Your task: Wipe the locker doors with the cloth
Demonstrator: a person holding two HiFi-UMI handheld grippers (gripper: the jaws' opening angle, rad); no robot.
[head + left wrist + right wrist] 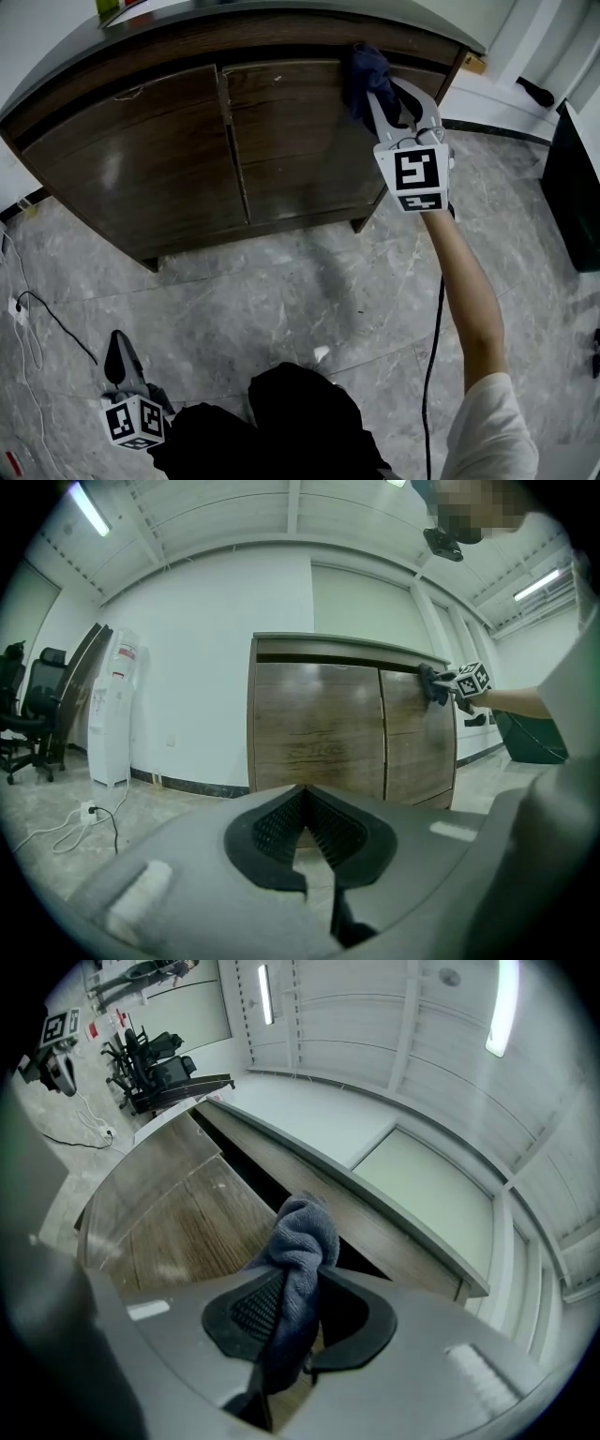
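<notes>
— What's the room like?
— A grey marbled tile floor (309,281), white walls, and a thin black cable (54,322) lying at the left. A dark brown wooden locker (141,169) with a grey top stands on the floor by the wall.
— Anything inside it?
— Cannot tell; both locker doors (300,150) are closed.
— And the cloth?
— The dark blue terry cloth (364,70) is bunched against the upper right part of the right door, just under the top. The right hand-held gripper (386,98) clamps it between its jaws, with the forearm stretched straight out to the locker.
— The other one?
— The left hand-held gripper (117,349) hangs low over the floor beside the person's dark legs. Its jaws are closed together on nothing, and it points toward the locker.
</notes>
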